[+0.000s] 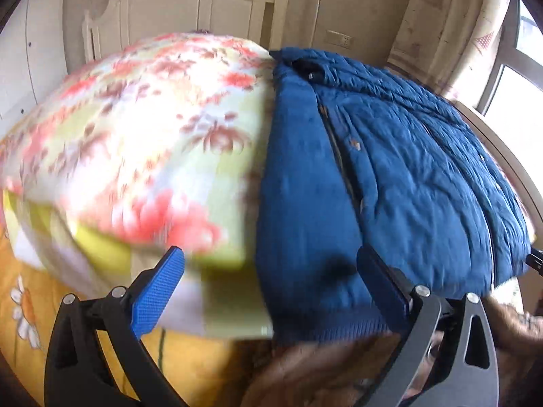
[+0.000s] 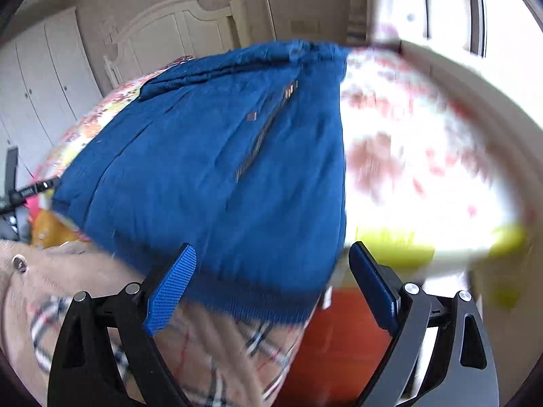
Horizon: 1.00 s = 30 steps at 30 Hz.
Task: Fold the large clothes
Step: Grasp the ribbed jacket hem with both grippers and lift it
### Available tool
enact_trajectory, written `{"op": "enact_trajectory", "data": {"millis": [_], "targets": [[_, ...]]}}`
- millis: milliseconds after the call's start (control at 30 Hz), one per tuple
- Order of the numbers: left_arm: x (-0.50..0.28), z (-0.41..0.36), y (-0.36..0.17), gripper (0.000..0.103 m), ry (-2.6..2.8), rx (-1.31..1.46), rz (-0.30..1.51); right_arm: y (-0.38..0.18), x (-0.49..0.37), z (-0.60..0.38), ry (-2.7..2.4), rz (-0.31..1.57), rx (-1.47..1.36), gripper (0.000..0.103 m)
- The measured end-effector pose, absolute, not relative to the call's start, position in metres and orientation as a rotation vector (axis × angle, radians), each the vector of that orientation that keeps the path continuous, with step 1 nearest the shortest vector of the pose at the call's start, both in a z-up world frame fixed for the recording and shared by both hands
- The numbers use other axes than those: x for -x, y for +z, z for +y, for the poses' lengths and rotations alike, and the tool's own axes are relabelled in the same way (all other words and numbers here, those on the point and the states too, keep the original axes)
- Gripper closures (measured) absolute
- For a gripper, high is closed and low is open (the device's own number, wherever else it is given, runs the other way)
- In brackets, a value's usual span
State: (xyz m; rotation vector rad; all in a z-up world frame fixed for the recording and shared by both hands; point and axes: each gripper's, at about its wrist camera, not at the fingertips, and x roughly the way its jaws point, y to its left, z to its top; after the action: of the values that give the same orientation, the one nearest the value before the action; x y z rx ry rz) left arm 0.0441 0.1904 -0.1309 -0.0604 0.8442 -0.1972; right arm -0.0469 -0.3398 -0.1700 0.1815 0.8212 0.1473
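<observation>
Fingers (image 1: 380,274) (image 2: 173,285) of both grippers spread wide, empty, above blue jacket (image 1: 390,169); no legible writing.

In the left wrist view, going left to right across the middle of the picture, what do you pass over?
Floral quilt → blue jacket → pale bed frame edge → window.

Bed (image 1: 509,156): floral quilt (image 1: 142,129) spread; blue jacket (image 1: 390,176) atop.
</observation>
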Motion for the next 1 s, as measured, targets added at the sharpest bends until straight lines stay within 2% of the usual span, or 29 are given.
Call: {"op": "enact_trajectory", "data": {"millis": [133,300,367,400,433,467,667,767,933,1000], "targets": [[-0.04,0.198,-0.147,0.002,-0.24,0.124,0.859,-0.184,0.047,-0.347,0.197,0.796,-0.308,0.02],[-0.041,0.208,-0.155,0.002,-0.282,0.205,0.897,-0.178,0.047,-0.34,0.212,0.78,-0.307,0.038],[-0.038,0.206,-0.153,0.013,-0.311,0.194,0.895,-0.173,0.052,-0.336,0.212,0.763,-0.281,0.047],[-0.035,0.204,-0.15,0.028,-0.342,0.192,0.89,-0.17,0.054,-0.335,0.199,0.752,-0.267,0.057],[-0.034,0.202,-0.148,0.032,-0.344,0.184,0.888,-0.166,0.057,-0.335,0.196,0.737,-0.257,0.061],[-0.034,0.2,-0.146,0.032,-0.337,0.17,0.885,-0.161,0.059,-0.334,0.205,0.717,-0.255,0.064],[-0.037,0.196,-0.144,0.034,-0.371,0.187,0.9,-0.148,0.055,-0.326,0.197,0.669,-0.189,0.064],[-0.033,0.183,-0.14,0.037,-0.411,0.143,0.891,-0.152,0.05,-0.33,0.182,0.665,-0.215,0.061],[-0.051,0.19,-0.152,0.024,-0.417,0.246,0.908,-0.156,0.045,-0.334,0.181,0.652,-0.25,0.058],[-0.059,0.191,-0.155,0.023,-0.434,0.285,0.909,-0.156,0.044,-0.334,0.182,0.649,-0.255,0.058]]}}
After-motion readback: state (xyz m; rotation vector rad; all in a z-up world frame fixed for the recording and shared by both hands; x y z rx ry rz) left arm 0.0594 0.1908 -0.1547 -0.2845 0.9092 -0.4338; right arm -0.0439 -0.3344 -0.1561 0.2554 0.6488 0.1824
